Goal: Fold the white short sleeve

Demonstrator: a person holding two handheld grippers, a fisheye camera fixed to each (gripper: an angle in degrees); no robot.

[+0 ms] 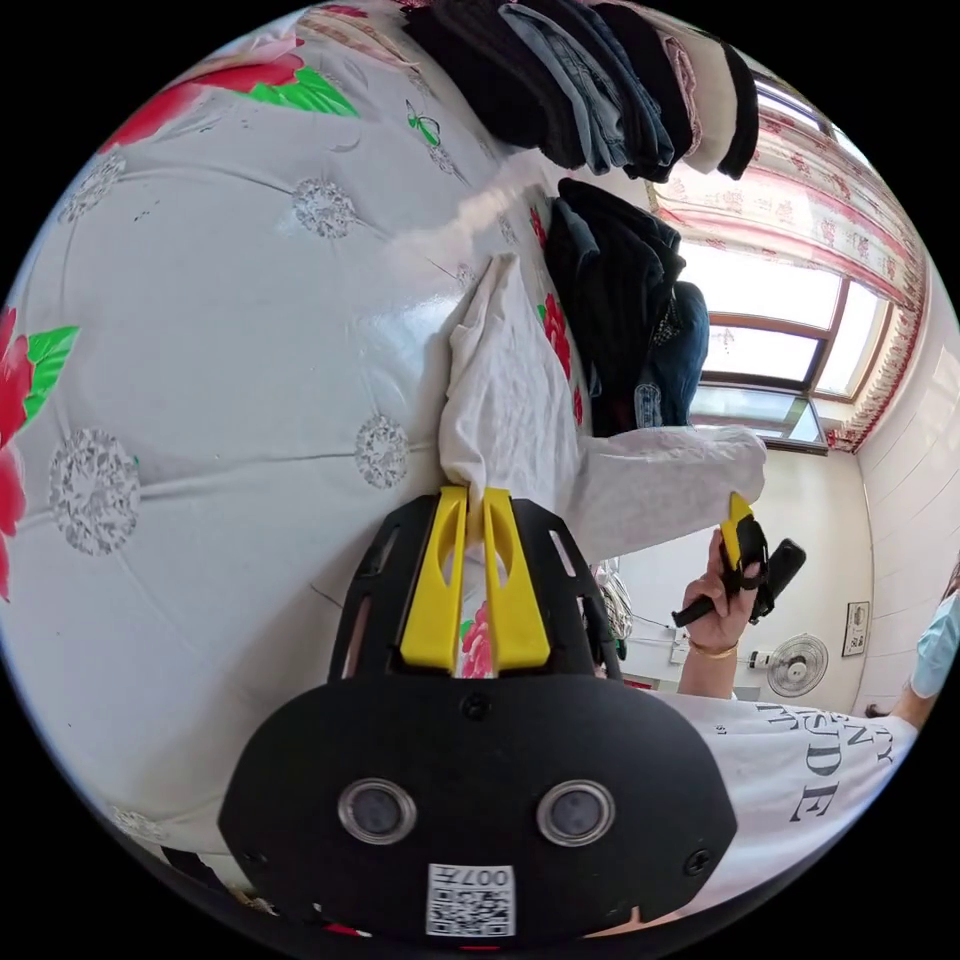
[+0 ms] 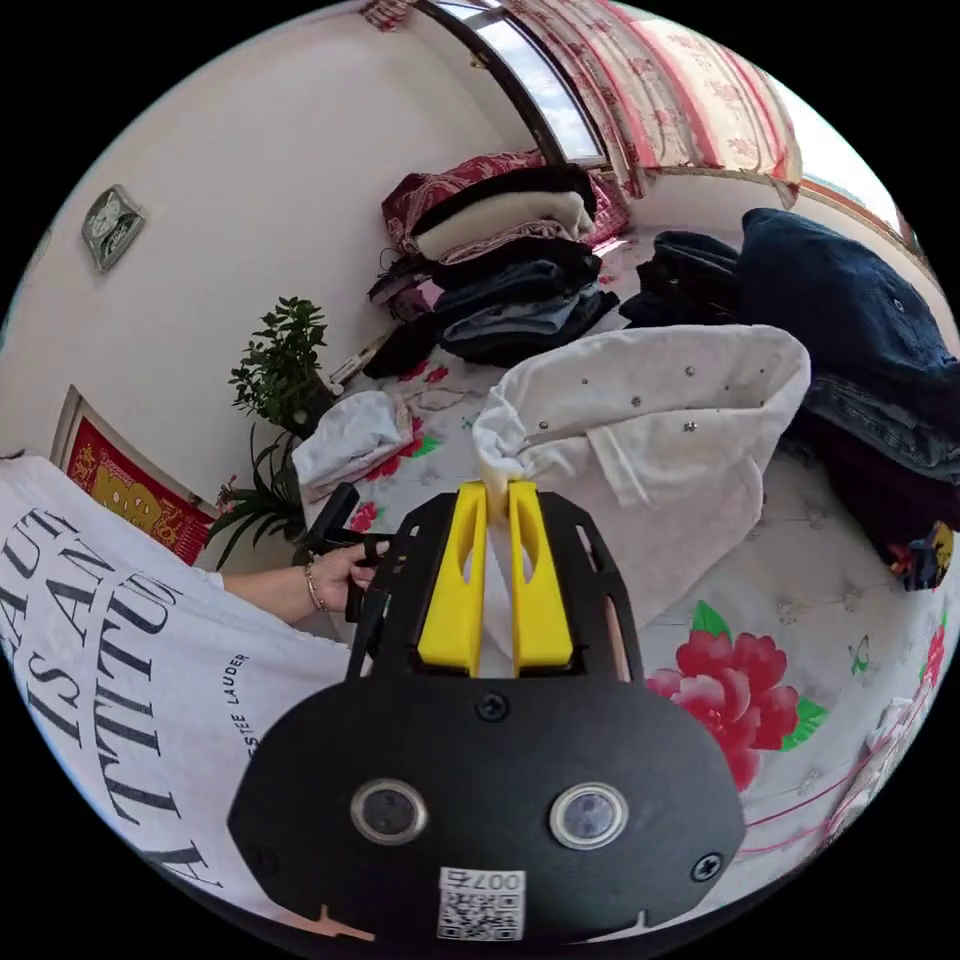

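L gripper (image 1: 475, 495) and R gripper (image 2: 497, 490) each clamp a bunched edge of the white shirt (image 2: 650, 440), jaws nearly together on cloth. Shirt hangs stretched between them, raised over the floral bedspread (image 1: 220, 330). Folded dark clothes (image 2: 510, 290) piled beyond, w/ a plant (image 2: 280, 370) by the wall.

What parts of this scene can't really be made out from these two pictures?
- White short sleeve shirt: its lower part hangs in folds; in the right gripper view the right gripper covers the pinched edge.
- Left gripper: in the left gripper view, cloth bunches over the jaw tips.
- Folded clothes stack: cut by the picture edge.
- Wall clock: too small to read.
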